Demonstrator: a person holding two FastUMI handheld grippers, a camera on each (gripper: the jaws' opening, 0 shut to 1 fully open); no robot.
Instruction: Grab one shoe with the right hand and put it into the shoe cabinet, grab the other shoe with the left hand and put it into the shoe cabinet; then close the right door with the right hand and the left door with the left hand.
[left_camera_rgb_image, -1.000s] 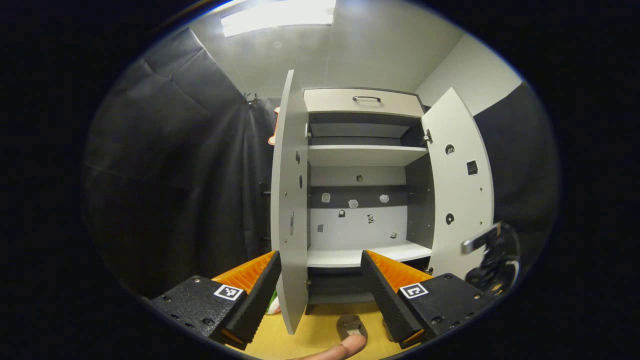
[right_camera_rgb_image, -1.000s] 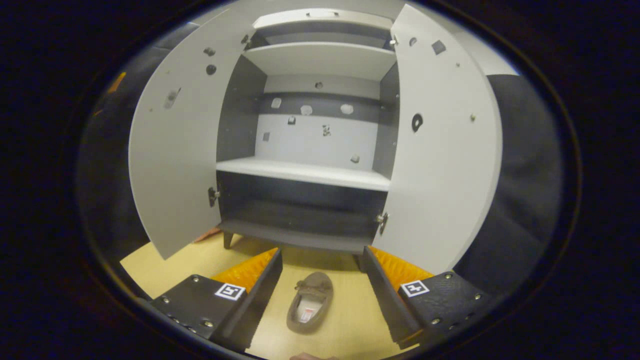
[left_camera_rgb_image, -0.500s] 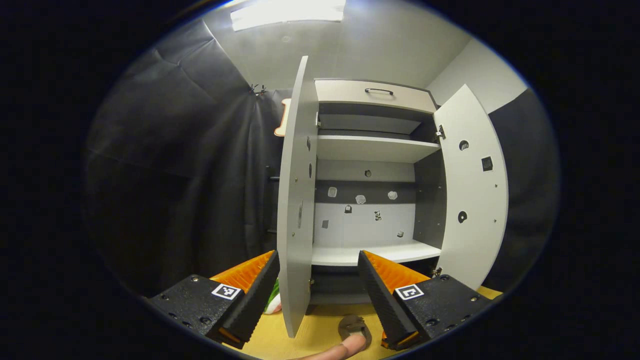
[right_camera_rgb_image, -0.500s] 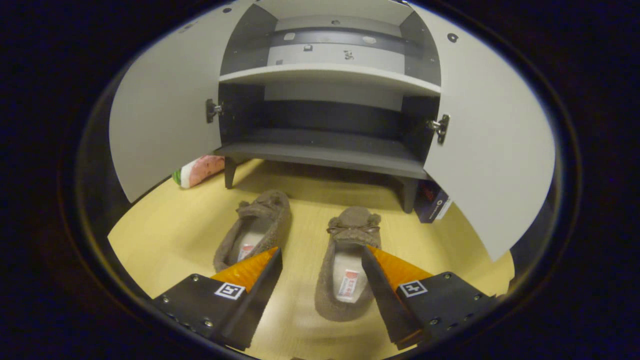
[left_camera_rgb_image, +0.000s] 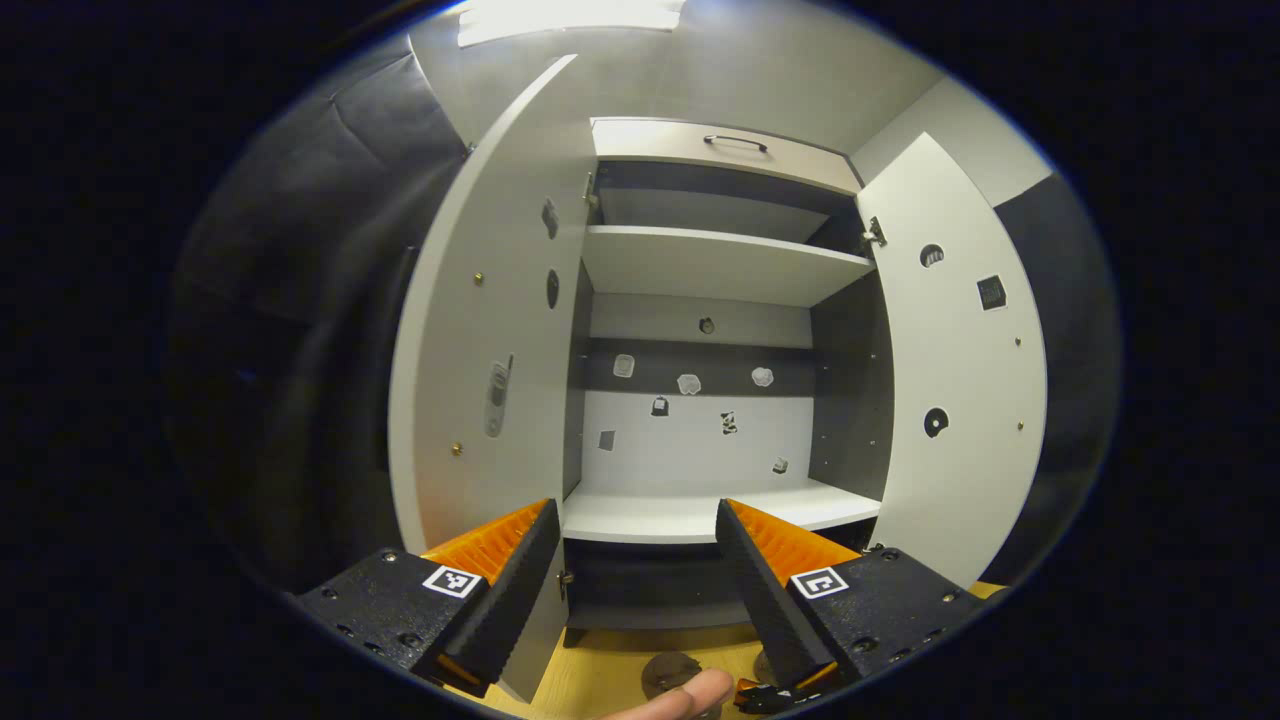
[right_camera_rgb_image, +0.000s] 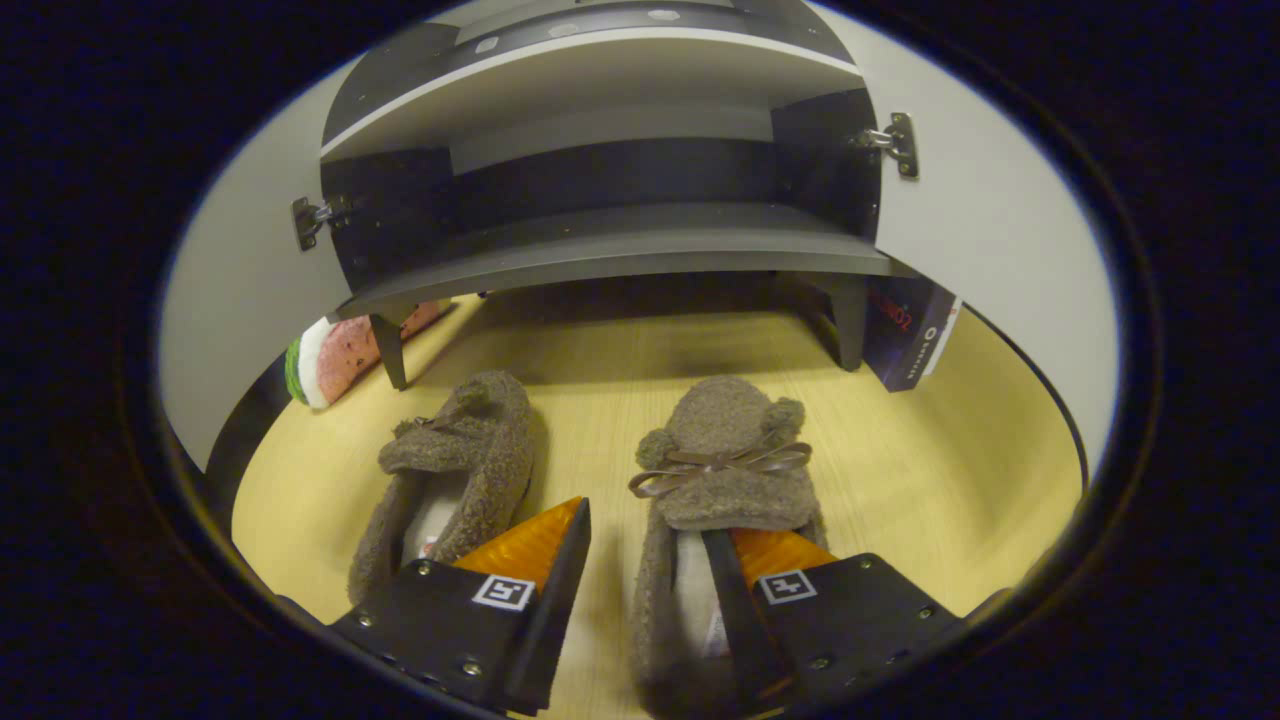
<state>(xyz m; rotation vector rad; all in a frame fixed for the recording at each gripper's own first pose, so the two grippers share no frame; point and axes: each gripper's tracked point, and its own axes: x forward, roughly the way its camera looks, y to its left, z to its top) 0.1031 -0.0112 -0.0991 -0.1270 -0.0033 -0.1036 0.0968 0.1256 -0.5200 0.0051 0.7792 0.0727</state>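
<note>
I see right tongs (right_camera_rgb_image: 645, 530) spread, straddling right slipper's (right_camera_rgb_image: 722, 470) wall on the floor | left slipper (right_camera_rgb_image: 455, 470) beside it | left tongs (left_camera_rgb_image: 632, 520) released, facing the open shoe cabinet (left_camera_rgb_image: 700, 260).

Left gripper (left_camera_rgb_image: 635, 560) held level, jaws apart; right gripper (right_camera_rgb_image: 645, 560) tilted downward, jaws apart.

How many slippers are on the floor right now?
2. The left slipper lies before the shoe cabinet; the right slipper lies beside it, with one finger of the right gripper inside its opening.
</note>
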